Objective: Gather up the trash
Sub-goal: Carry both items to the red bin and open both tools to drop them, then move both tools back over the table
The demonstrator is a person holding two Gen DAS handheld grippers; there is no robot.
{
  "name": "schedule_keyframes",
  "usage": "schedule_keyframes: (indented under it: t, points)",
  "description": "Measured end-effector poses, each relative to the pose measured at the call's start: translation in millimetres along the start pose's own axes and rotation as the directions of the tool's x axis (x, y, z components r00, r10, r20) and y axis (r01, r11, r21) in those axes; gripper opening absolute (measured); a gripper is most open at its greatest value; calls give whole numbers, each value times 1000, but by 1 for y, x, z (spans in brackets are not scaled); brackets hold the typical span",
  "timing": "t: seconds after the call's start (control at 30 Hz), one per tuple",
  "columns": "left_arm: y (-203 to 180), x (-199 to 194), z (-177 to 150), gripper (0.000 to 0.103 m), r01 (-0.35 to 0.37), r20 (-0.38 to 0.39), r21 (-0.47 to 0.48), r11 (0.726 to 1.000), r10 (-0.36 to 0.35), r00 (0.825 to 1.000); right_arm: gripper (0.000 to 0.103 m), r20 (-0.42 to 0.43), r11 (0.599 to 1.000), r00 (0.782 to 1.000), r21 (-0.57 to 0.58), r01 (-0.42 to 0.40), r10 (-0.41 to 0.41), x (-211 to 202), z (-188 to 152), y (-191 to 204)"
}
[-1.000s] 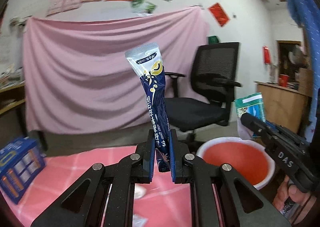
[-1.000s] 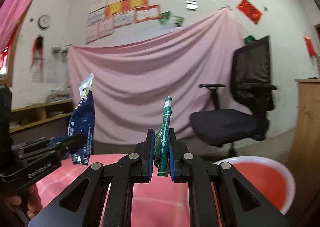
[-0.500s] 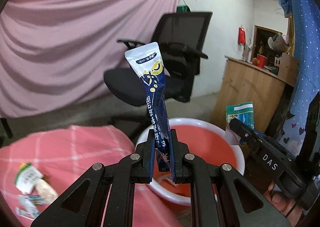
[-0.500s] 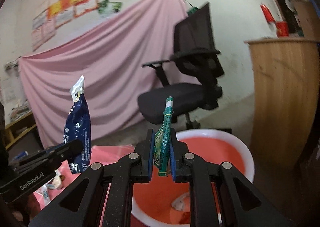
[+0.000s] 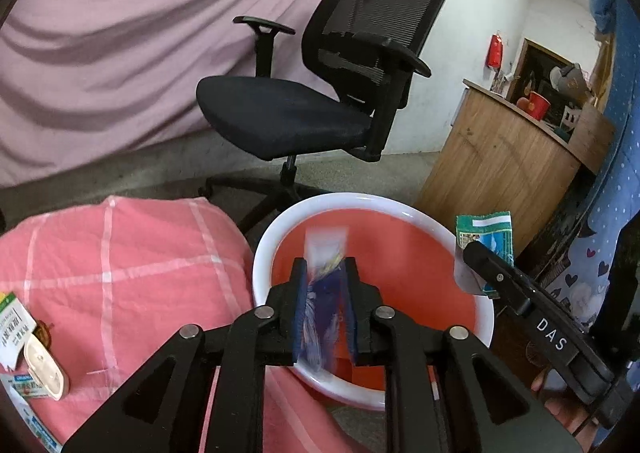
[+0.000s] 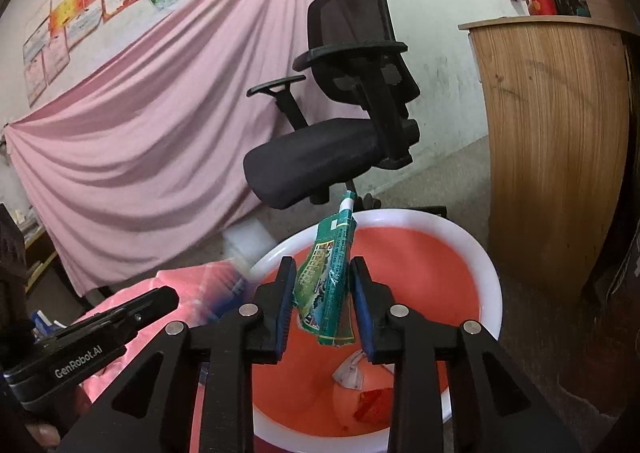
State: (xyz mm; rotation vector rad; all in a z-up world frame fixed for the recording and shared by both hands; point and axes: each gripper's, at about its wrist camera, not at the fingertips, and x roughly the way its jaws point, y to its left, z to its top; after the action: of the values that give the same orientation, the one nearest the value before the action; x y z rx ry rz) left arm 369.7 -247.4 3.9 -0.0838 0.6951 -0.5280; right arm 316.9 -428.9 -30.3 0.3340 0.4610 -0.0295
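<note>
Red inside and white on the rim, the basin stands on the floor right under both of my grippers, and this is the relation that matters: each wrapper only has to go straight down to land in it.

From the left wrist view, the left gripper hangs over the near rim of the basin. Its jaws are opening, and the dark blue sachet is between them, blurred, with its long axis along the fingers and its pale silver end pointing away from me. I judge it is already sliding free, because the pads do not seem to press on it.

From the right wrist view, the right gripper is over the middle of the basin, so it is the nearer one to the centre. Its jaws are opening too. The green wrapper stands between them, tilted, with the long axis leaning up and to the right; a gap shows on each side of it, so it looks loose. It is flat, crumpled and torn at the lower edge.

Some small pieces of trash lie already at the bottom of the basin. More wrappers wait on the pink checked cloth, to the left of the basin.
</note>
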Motion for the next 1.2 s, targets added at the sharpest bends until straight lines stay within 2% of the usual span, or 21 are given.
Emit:
schedule_keyframes:
  t: [0.03, 0.13, 0.27, 0.33, 0.4, 0.5, 0.57, 0.73, 0.77, 0.9, 0.97, 1.03, 1.07, 1.2]
  points:
    - [3, -2, 0, 15, -1, 1, -9, 1000, 1, 1000, 29, -3, 1000, 1000, 1, 4, -4, 1, 0, 0]
    - [9, -7, -1, 17, -12, 7, -29, 1000, 12, 1000, 41, -6, 1000, 1000, 10, 9, -9, 2, 0, -2]
    - [18, -17, -2, 32, -28, 33, -55, 998, 29, 999, 53, -5, 1000, 1000, 13, 10, -10, 1, 0, -1]
    - [21, -24, -3, 33, -40, 53, -65, 997, 44, 998, 56, -6, 1000, 1000, 7, 12, -12, 1, 0, 1]
    - [24, -31, -3, 33, -55, 66, -73, 996, 60, 996, 66, -2, 1000, 1000, 1, 13, -13, 1, 0, 3]
    - [32, -43, -3, 38, -77, 89, -91, 993, 85, 992, 74, 0, 1000, 1000, -7, 13, -13, 2, 1, 6]
    - [38, -52, -4, 43, -94, 109, -103, 990, 105, 988, 79, -3, 1000, 1000, -10, 16, -16, 4, 1, 8]
    - [51, -72, -6, 45, -130, 141, -122, 984, 147, 979, 89, 7, 1000, 1000, -7, 10, -10, 4, 1, 12]
    - [54, -78, -7, 49, -139, 152, -125, 982, 157, 976, 92, 19, 1000, 1000, -13, 5, -5, 2, 1, 14]
    - [64, -104, -14, 71, -180, 219, -146, 973, 210, 953, 103, 86, 998, 996, -64, -26, 31, -10, 3, 32]
    - [70, -116, -17, 87, -198, 254, -162, 967, 235, 938, 103, 131, 994, 989, -94, -51, 64, -18, 4, 43]
    - [75, -128, -22, 97, -220, 294, -183, 958, 267, 918, 103, 175, 989, 979, -125, -84, 105, -27, 4, 55]
    - [79, -136, -25, 101, -232, 315, -196, 953, 285, 905, 103, 197, 985, 972, -142, -98, 125, -31, 4, 61]
    - [94, -163, -39, 101, -284, 369, -232, 930, 354, 859, 103, 259, 968, 946, -209, -141, 194, -44, 2, 88]
